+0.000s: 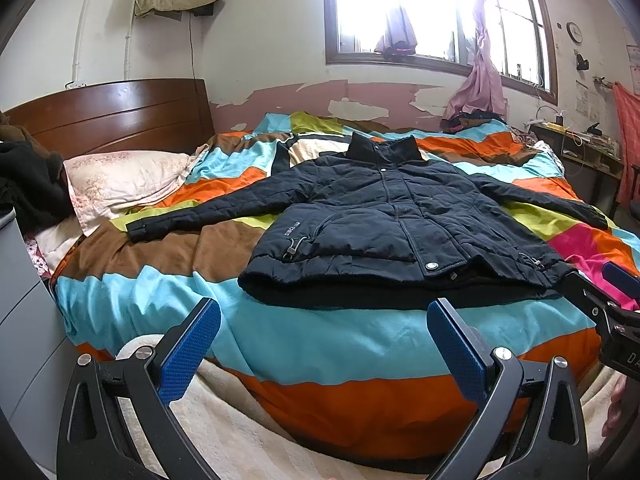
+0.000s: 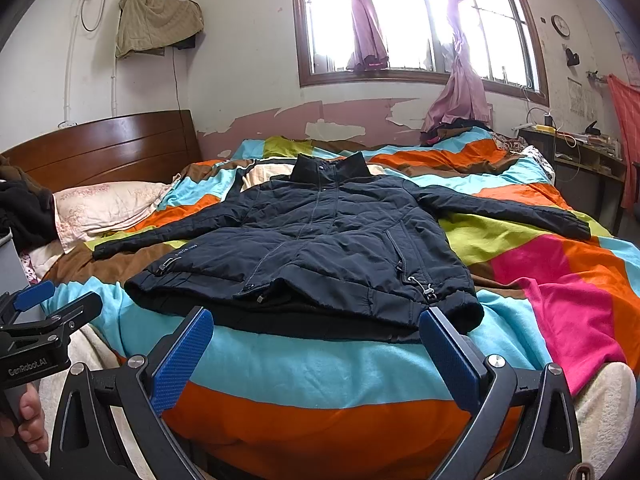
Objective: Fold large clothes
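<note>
From the left wrist view, the dark padded jacket lies flat and front-up on the striped quilt, hem close to the bed's near edge, sleeves spread toward both sides; the left gripper hovers short of the hem with jaws wide apart and empty. From the right wrist view, the right gripper is likewise spread and empty just before the hem. The jacket looks soft, bulky and fairly light, so the cuffs or hem corners seem the best holds.
</note>
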